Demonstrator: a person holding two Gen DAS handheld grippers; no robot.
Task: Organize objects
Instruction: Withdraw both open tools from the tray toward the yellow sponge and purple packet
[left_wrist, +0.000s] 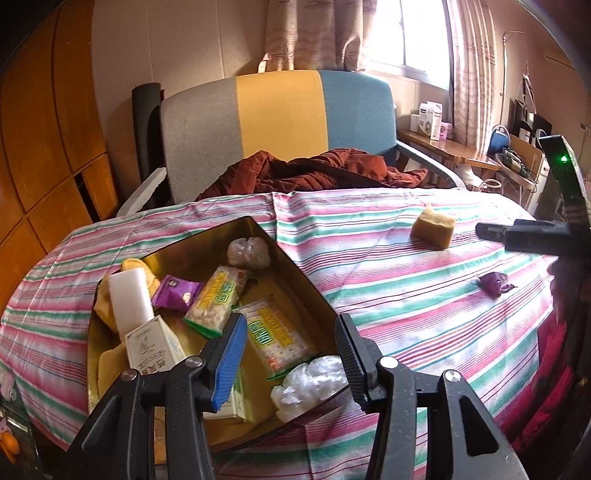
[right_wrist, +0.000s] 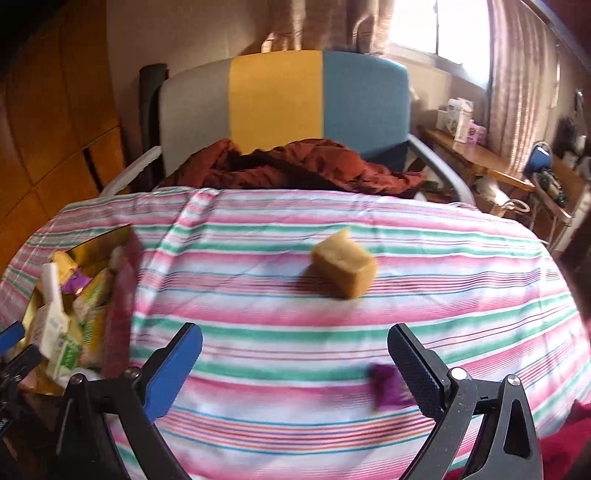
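The right wrist view was motion-blurred: the purple wrapped candy (right_wrist: 388, 386) showed only as a smear, partly covered by the right gripper's (right_wrist: 295, 354) dark ribbed finger. The gold-lined box (right_wrist: 107, 240) was cut off at the left edge of that view, its contents hard to separate. In the left wrist view the box's near corner lay hidden behind the left gripper (left_wrist: 291, 354).

The left gripper hung over the box with its jaws spread and nothing between them — one pad blue, one black and ridged. The right gripper's jaws were likewise wide apart and empty above the striped cloth (right_wrist: 295, 424).

The box held two clear cracker packets (left_wrist: 216, 299), a white block (left_wrist: 131, 295), a small printed carton (left_wrist: 155, 345), a purple sachet (left_wrist: 177, 291) and crinkled white plastic (left_wrist: 310, 380). A tan sponge-like cube (left_wrist: 433, 227) sat on the cloth, well apart from the box; the candy lay nearer the right gripper.
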